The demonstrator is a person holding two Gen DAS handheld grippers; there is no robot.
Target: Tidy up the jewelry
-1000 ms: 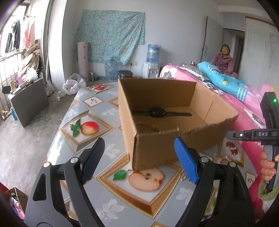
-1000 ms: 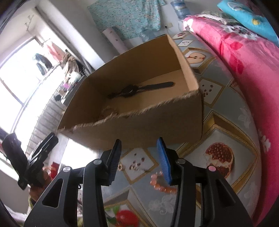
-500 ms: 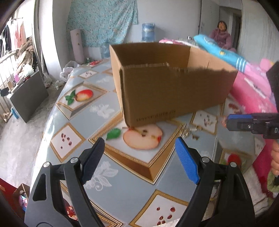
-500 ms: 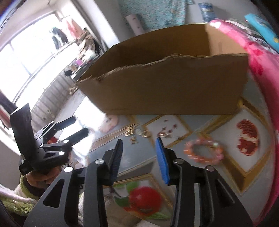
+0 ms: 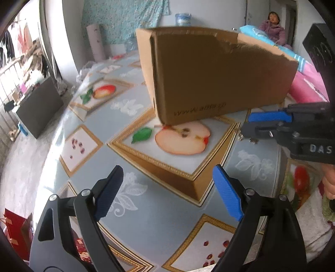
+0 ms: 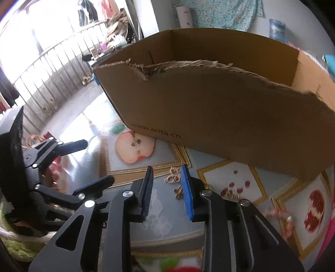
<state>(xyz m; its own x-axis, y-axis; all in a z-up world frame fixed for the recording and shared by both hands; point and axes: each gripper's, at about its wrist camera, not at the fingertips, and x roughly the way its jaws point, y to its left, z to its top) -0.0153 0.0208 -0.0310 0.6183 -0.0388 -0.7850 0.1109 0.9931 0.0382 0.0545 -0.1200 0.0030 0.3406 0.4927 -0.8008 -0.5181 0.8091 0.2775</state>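
Note:
A torn-rimmed cardboard box point(image 5: 219, 73) point(image 6: 219, 117) stands on the fruit-patterned tablecloth point(image 5: 146, 209). Small gold jewelry pieces point(image 6: 173, 176) lie on the cloth in front of the box, just past the tips of my right gripper point(image 6: 167, 184) point(image 5: 246, 125). Its jaws are closing, a gap still shows and nothing is pressed between the pads. More gold bits point(image 6: 230, 194) and a blurred pink bead bracelet point(image 6: 280, 217) lie further right. My left gripper point(image 5: 167, 188) point(image 6: 98, 161) hangs over the cloth near the apple print point(image 5: 182, 138), its jaws opening wide with nothing between them.
A pink bedcover point(image 5: 307, 87) runs along the table's right side, and a person point(image 5: 272, 27) sits far back. A dark cabinet point(image 5: 39, 108) stands on the floor to the left, past the table's edge. A water dispenser bottle point(image 5: 183, 18) is behind the box.
Both grippers have sunk toward the table, so the box's inside and the watch in it are out of sight. The right gripper slid left over the gold pieces and its jaws narrowed.

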